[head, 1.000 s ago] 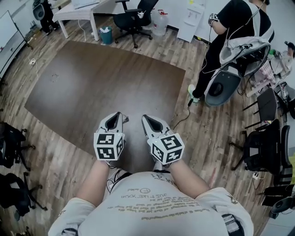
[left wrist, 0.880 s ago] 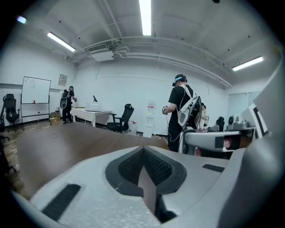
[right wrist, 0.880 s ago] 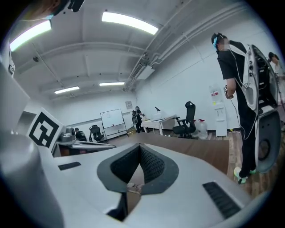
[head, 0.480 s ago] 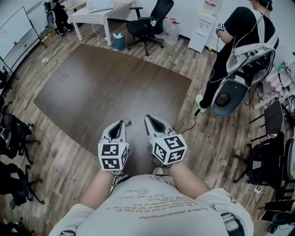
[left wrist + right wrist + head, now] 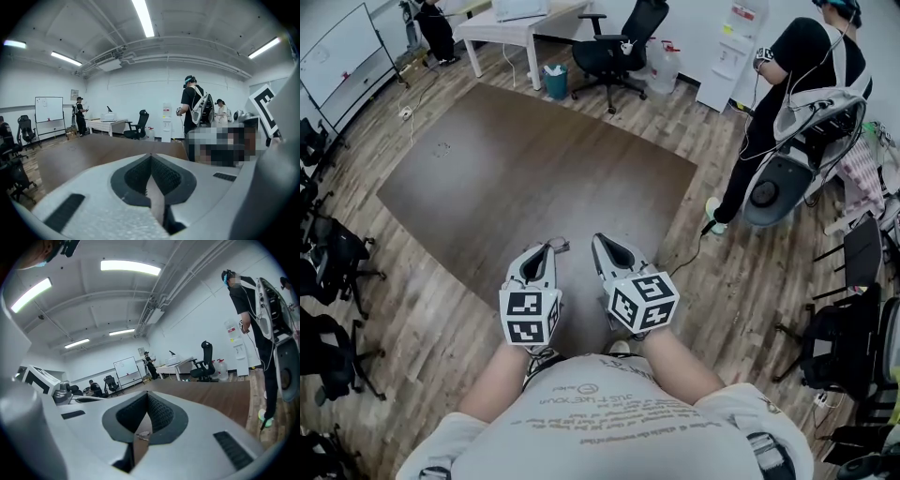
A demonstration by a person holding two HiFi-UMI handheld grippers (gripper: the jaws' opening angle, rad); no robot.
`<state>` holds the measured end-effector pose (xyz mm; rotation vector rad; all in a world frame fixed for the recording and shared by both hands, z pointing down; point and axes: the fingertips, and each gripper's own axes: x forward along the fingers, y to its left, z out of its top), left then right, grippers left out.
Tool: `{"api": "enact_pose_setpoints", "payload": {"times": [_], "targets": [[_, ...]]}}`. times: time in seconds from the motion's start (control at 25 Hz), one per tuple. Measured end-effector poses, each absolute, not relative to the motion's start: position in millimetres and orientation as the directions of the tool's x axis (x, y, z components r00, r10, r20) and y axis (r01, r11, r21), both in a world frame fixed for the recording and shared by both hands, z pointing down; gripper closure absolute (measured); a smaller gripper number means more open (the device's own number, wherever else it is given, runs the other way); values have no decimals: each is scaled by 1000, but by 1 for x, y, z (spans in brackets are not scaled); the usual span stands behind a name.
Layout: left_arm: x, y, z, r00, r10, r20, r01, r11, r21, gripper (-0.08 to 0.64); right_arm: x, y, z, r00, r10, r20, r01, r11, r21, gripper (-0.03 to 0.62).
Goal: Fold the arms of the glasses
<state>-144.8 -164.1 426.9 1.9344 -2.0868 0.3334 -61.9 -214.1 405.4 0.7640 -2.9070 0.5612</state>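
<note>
No glasses show in any view. My left gripper [image 5: 546, 247] and right gripper [image 5: 598, 240] hang side by side in front of my chest, over the near edge of a big brown tabletop [image 5: 544, 178]. Both point away from me and a little downward. In the left gripper view the left gripper [image 5: 151, 154] has its jaws pressed together with nothing between them. The right gripper view shows the right gripper [image 5: 146, 393] the same way, shut and empty. The marker cubes [image 5: 530, 316] sit at the back of each gripper.
A person in black [image 5: 797, 84] with a white rig stands at the right. A black office chair [image 5: 619, 42], a white desk [image 5: 520, 19] and a teal bin [image 5: 553, 82] lie beyond the table. Dark chairs [image 5: 337, 267] line the left; a whiteboard [image 5: 337, 52] stands far left.
The head view has tipped, so the table and room sit lower in the picture. Both grippers stay shut, side by side, in nearly the same spot.
</note>
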Motion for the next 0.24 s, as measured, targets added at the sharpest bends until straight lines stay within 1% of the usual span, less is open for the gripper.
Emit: {"api": "enact_pose_setpoints", "payload": {"times": [0.24], "targets": [[-151,-159,426,-94,-930,355,-994,106,13,546,-64,-210,407,-879,-442,179,-477,816,-327,580]]}}
